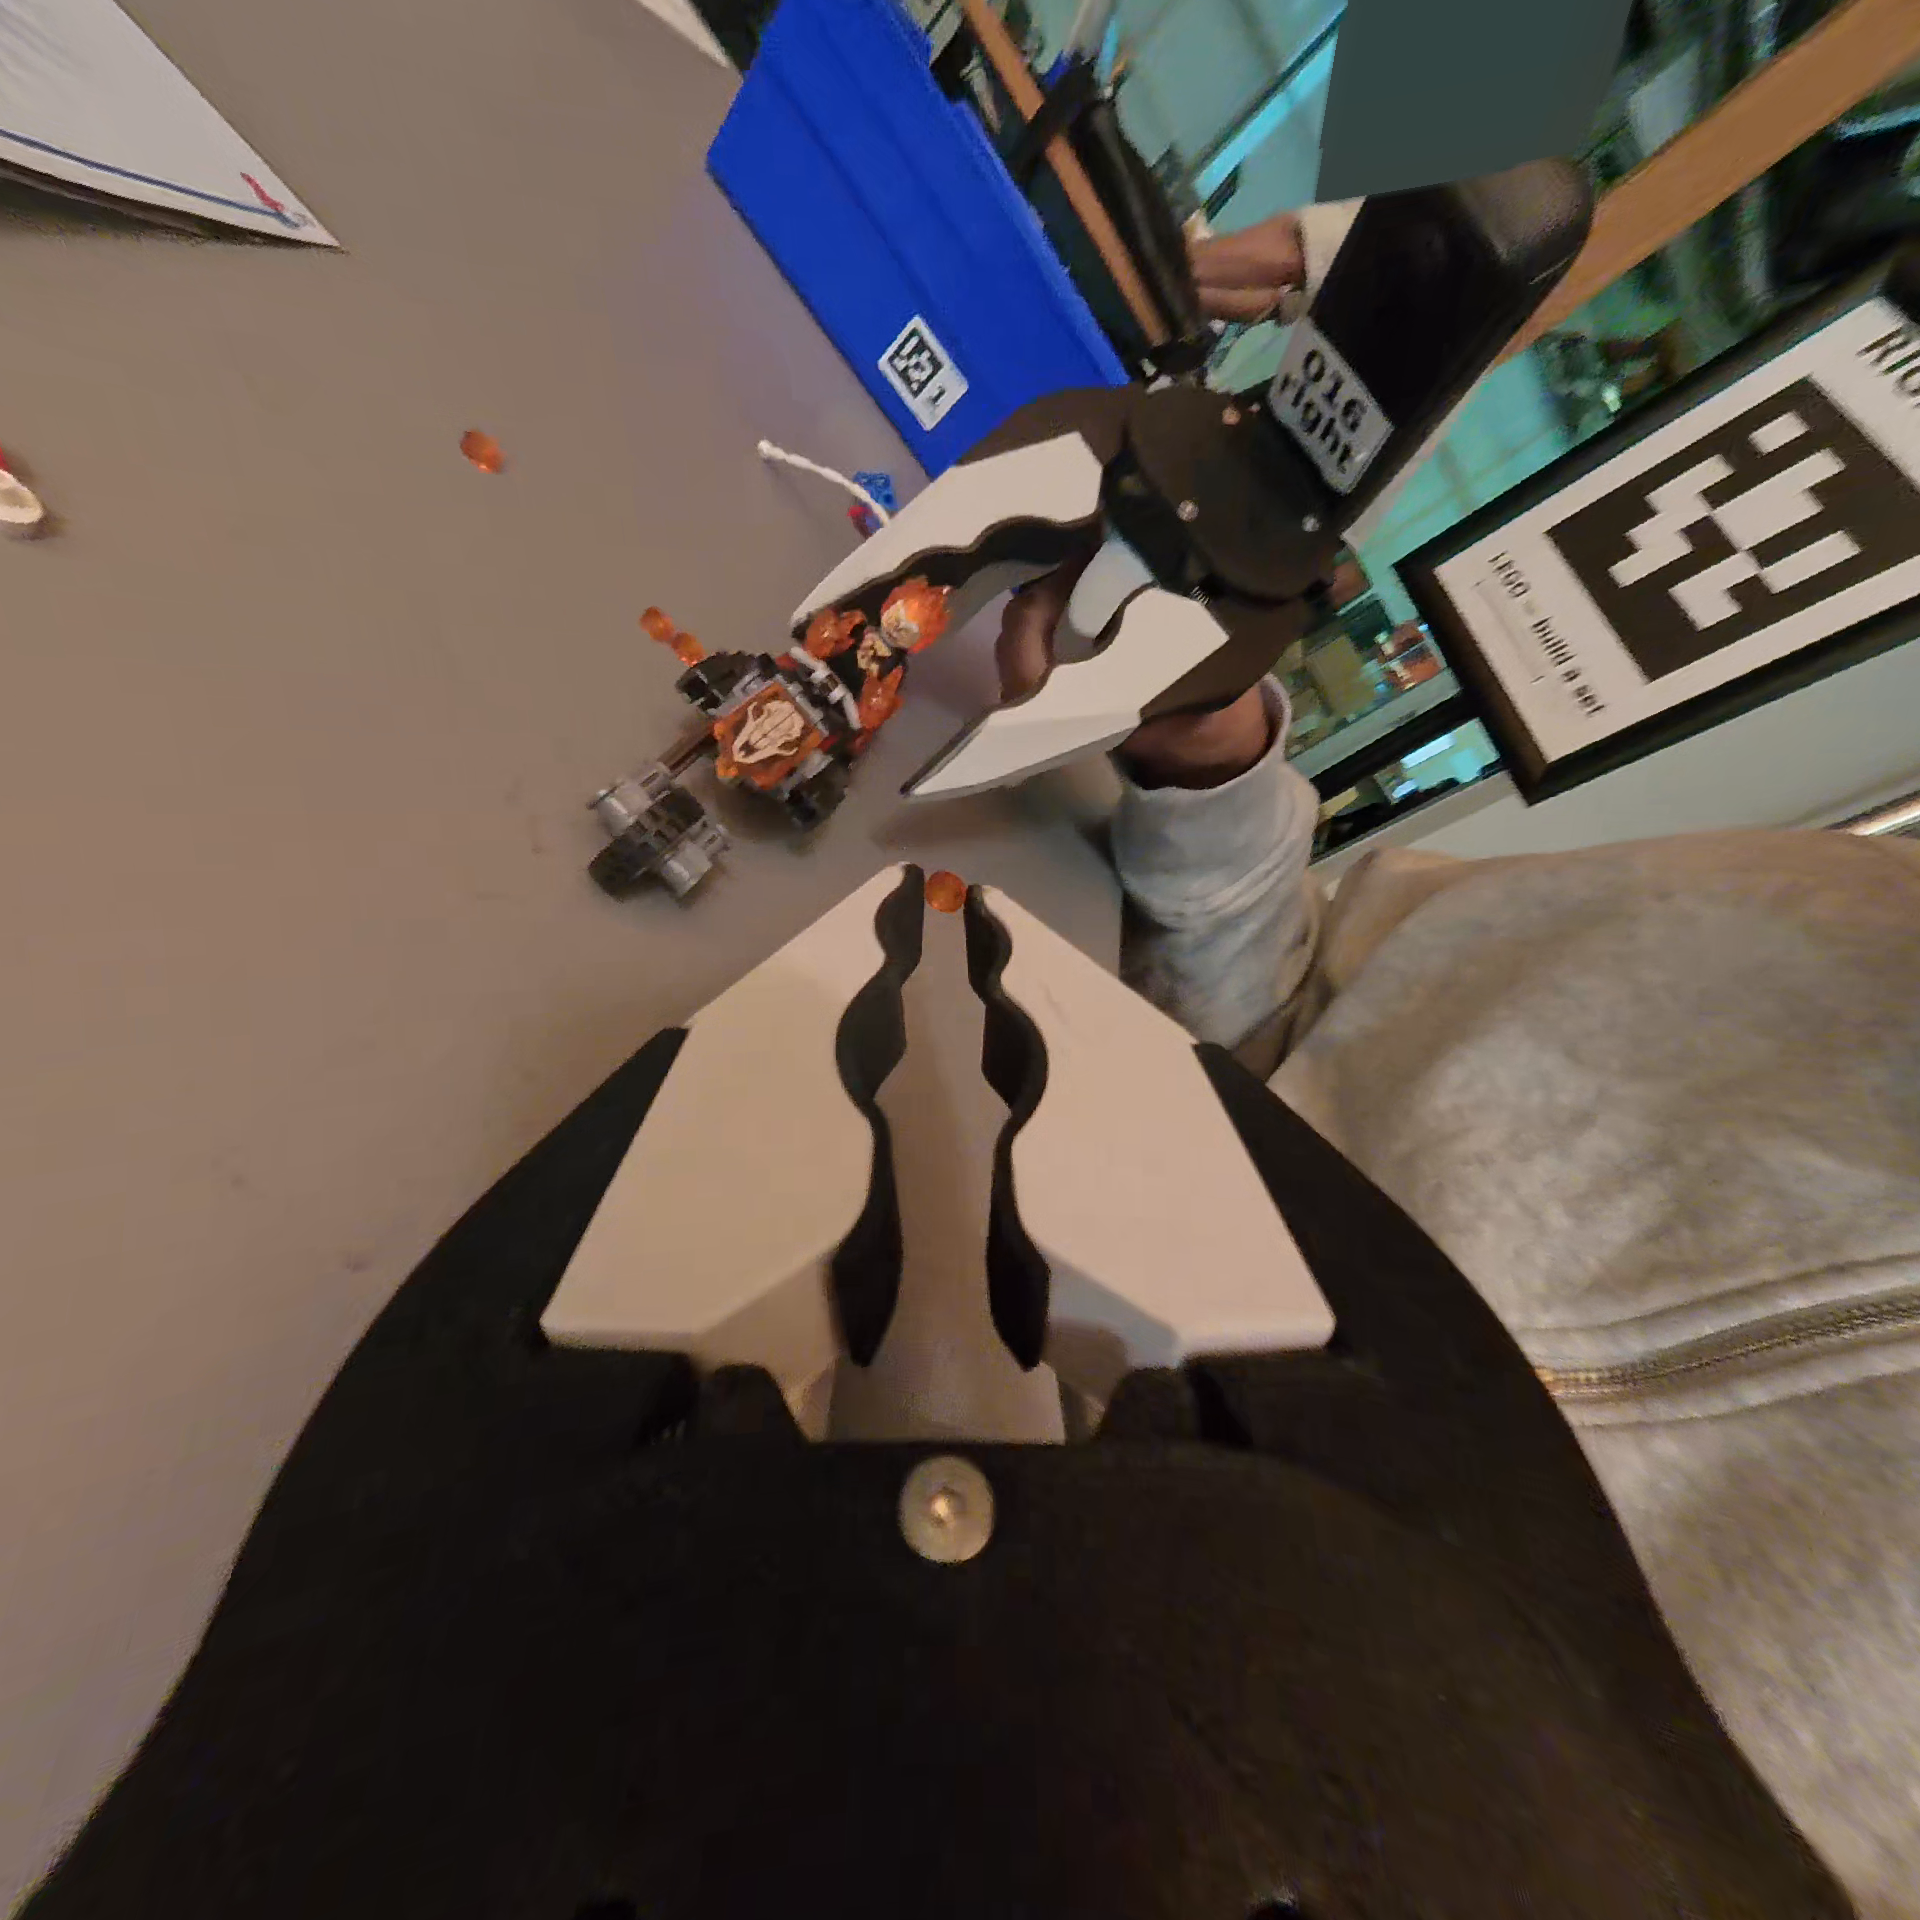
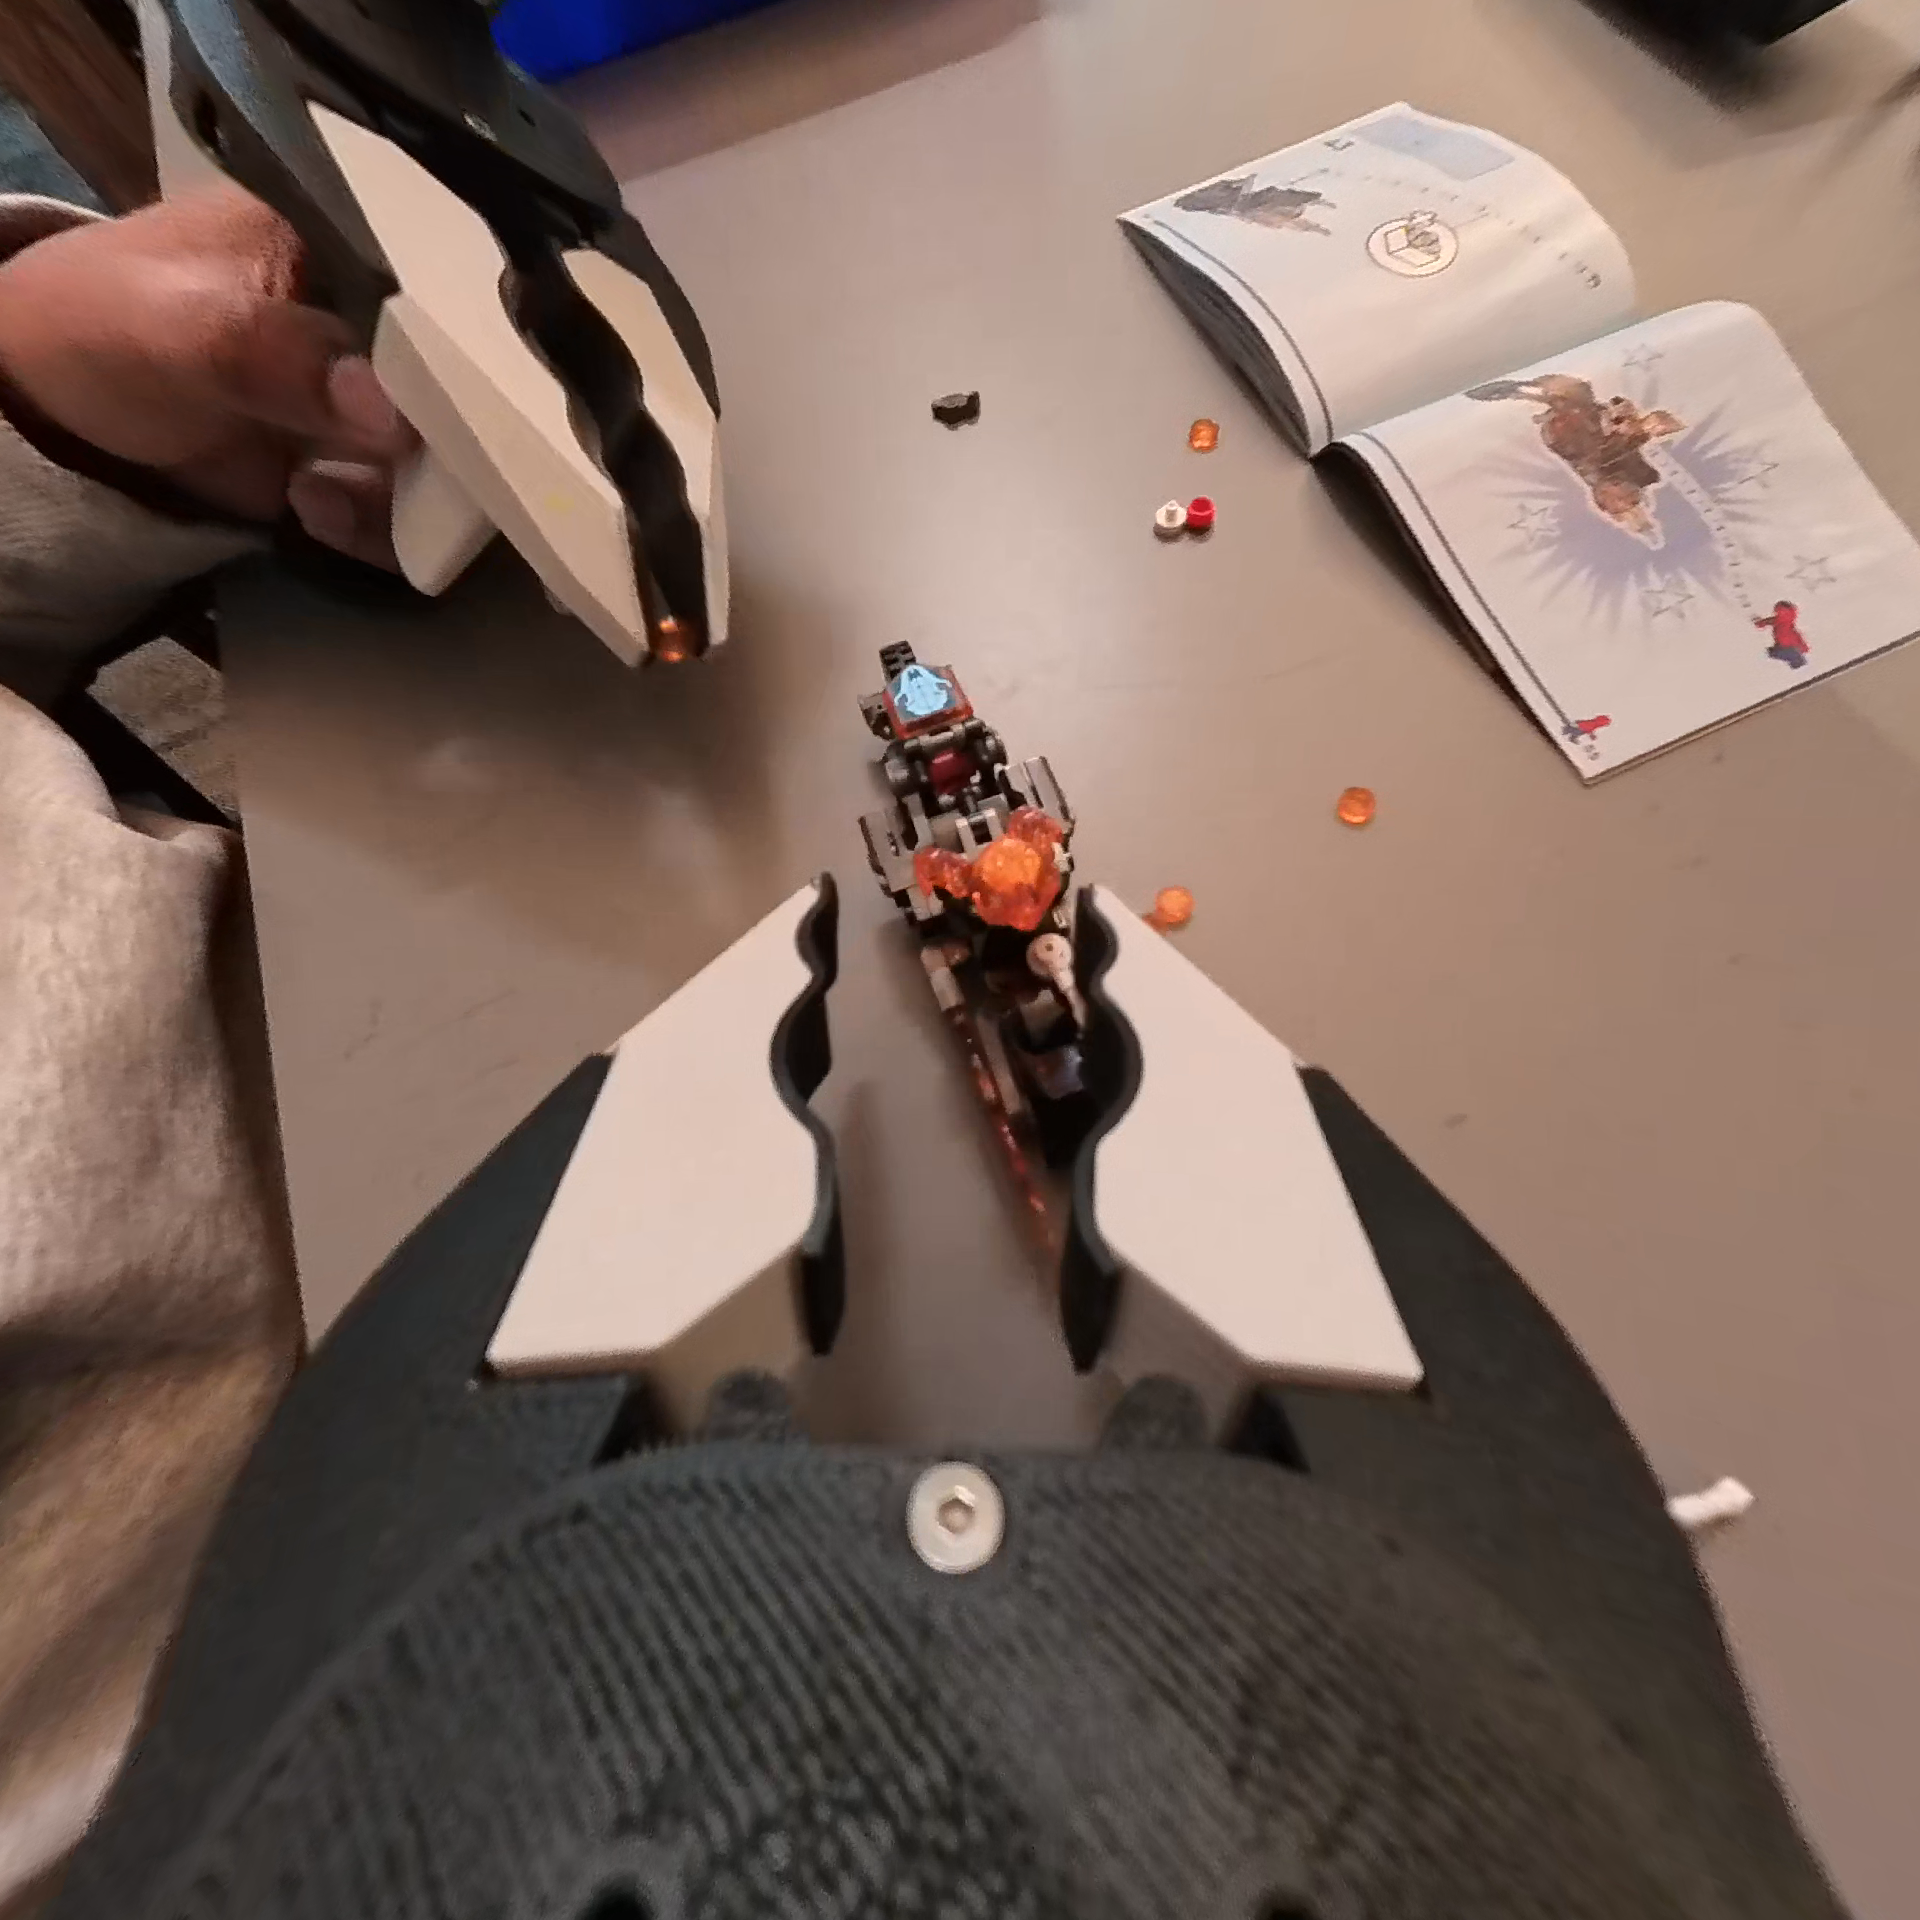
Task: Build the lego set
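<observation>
We see a grey bench (image 2: 1351, 1091), a black-and-grey bike (image 2: 961, 831) with orange flames, clear orange studs (image 2: 1354, 806) beside the bike, a pale blue booklet (image 2: 1455, 416), a blue bin (image 1: 894, 239) and white, black-lined jaws.

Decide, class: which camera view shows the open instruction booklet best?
The right wrist view: the instruction booklet lies open on the table, both pages fully visible. The left wrist view catches only a white corner at its top-left edge, likely the same booklet.
</observation>
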A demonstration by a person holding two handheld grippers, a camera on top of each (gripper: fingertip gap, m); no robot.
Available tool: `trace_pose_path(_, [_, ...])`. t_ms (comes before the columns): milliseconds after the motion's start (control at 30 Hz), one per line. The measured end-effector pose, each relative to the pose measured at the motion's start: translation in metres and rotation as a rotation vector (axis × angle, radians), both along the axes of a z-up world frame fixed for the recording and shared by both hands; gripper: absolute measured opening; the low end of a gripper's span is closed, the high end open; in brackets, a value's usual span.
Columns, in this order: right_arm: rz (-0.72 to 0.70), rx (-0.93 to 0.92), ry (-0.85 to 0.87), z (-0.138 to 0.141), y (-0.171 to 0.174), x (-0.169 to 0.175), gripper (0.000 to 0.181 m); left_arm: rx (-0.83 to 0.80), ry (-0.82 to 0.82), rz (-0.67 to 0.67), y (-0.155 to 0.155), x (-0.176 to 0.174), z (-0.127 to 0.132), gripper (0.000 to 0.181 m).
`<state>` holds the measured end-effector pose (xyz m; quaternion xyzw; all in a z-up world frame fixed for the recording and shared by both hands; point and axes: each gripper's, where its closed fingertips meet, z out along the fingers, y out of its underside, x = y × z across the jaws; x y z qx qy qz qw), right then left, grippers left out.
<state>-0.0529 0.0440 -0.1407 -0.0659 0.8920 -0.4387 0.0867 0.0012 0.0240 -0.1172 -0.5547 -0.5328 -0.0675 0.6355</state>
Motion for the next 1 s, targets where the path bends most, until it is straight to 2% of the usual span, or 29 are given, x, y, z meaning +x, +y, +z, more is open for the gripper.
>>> trace_pose_path(100, [-0.033, -0.038, 0.019, 0.006, -0.001, -0.005, 0.048, 0.056, 0.01, -0.005, 0.001, 0.0, 0.006, 0.005])
trace_pose_path(200, [-0.057, -0.183, 0.089, 0.034, -0.001, -0.009, 0.047, 0.153, 0.024, -0.02, 0.004, 0.002, 0.016, 0.005])
trace_pose_path(333, [0.061, -0.427, 0.182, 0.071, 0.004, 0.019, 0.041, 0.324, 0.034, -0.065, 0.012, 0.003, 0.029, 0.005])
trace_pose_path(433, [0.187, -0.481, 0.291, 0.069, 0.006, 0.047, 0.033, 0.451, 0.044, -0.126, 0.021, 0.005, 0.041, 0.005])
trace_pose_path(567, [0.254, -0.479, 0.386, 0.061, 0.002, 0.066, 0.03, 0.553, 0.016, -0.212, 0.034, 0.01, 0.048, 0.005])
trace_pose_path(800, [0.269, -0.502, 0.401, 0.063, 0.001, 0.073, 0.007, 0.524, -0.009, -0.22, 0.038, 0.011, 0.042, 0.005])
trace_pose_path(1000, [0.268, -0.504, 0.385, 0.064, 0.001, 0.075, 0.005, 0.552, -0.01, -0.226, 0.037, 0.012, 0.043, 0.005])
